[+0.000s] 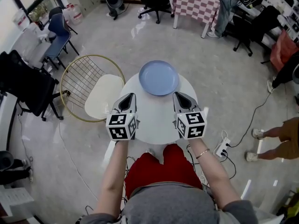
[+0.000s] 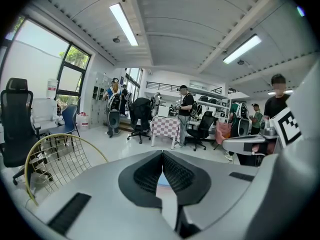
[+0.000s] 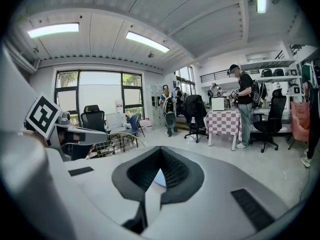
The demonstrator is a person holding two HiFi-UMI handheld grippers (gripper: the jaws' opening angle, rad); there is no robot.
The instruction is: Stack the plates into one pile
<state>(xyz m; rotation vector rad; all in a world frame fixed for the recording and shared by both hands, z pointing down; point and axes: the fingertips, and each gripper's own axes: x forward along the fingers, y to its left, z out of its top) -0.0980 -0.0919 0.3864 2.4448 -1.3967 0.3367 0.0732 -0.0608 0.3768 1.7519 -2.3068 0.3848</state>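
Note:
A pale blue plate (image 1: 159,77) lies on the far part of a small round white table (image 1: 154,120). Whether more than one plate sits there I cannot tell. My left gripper (image 1: 130,96) hovers over the table's near left, short of the plate, its jaws closed with nothing between them. My right gripper (image 1: 177,96) mirrors it at the near right, also shut and empty. In the left gripper view the closed gripper (image 2: 162,156) shows a sliver of blue plate (image 2: 162,180) beyond its tips; the right gripper view shows the gripper (image 3: 160,152) and the plate's sliver (image 3: 159,178) likewise.
A gold wire chair with a cream seat (image 1: 103,96) stands just left of the table. A power strip (image 1: 221,147) and cables lie on the floor at right. Office chairs, a checkered table (image 1: 196,3) and people (image 1: 280,136) stand further off.

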